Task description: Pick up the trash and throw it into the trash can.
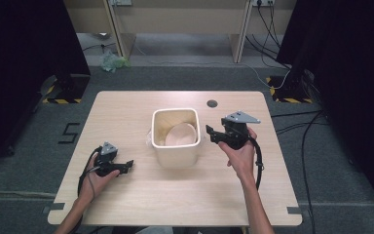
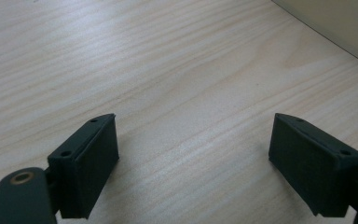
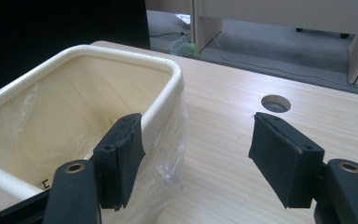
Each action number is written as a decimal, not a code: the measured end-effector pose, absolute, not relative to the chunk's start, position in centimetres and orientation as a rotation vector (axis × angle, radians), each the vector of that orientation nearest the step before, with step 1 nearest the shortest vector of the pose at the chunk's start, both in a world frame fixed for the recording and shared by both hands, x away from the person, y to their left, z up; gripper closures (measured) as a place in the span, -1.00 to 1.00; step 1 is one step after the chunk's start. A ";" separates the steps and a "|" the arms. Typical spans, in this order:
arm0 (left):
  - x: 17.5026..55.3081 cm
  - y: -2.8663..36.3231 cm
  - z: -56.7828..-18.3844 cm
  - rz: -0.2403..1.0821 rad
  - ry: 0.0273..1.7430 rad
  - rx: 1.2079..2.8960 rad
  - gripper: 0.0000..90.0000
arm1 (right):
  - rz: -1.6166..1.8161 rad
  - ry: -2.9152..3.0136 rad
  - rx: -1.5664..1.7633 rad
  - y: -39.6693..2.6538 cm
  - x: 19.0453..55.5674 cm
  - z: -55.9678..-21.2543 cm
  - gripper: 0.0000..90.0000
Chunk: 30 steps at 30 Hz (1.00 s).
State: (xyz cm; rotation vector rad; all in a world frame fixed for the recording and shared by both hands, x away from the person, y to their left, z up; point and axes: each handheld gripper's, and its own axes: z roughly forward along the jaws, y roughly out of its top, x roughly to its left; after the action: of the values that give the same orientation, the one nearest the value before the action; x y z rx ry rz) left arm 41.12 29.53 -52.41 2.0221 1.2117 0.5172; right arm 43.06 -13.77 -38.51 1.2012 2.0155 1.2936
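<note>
Clearly I was at the approach step: my right gripper [image 1: 213,134] hovered with its jaws apart and nothing between them, just beside the rim of the cream bin [image 1: 175,155] with its clear plastic liner [image 3: 170,154]. My left gripper [image 1: 125,165] rested low over the table [image 1: 126,107], also open and empty, the bin off to its right. Next, I judged, I needed to close on the liner's loose edge without shoving the bin.

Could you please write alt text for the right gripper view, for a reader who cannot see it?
The right gripper has its two black jaws open beside the rim of a cream bin lined with a clear plastic bag, with nothing held between them. The bin stands on a light wooden table, which has a round hole behind the jaws.
</note>
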 end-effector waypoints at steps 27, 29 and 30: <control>41.1 29.5 -52.4 0.517 1.211 2.023 -0.68 | 1.271 2.025 1.221 -15.0 41.3 -40.3 -0.25; 41.1 29.5 -52.4 0.517 1.211 2.023 -0.68 | 1.272 2.027 1.218 -15.0 41.2 -40.3 -0.25; 41.1 29.5 -52.4 0.519 1.212 2.024 -0.68 | 1.273 2.028 1.219 -15.1 41.0 -40.4 -0.25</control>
State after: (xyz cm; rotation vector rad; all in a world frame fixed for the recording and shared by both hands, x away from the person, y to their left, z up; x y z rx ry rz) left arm 41.14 29.52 -52.41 2.0237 1.2118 0.5185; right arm 40.99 -15.08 -40.44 1.2187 2.0282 1.2728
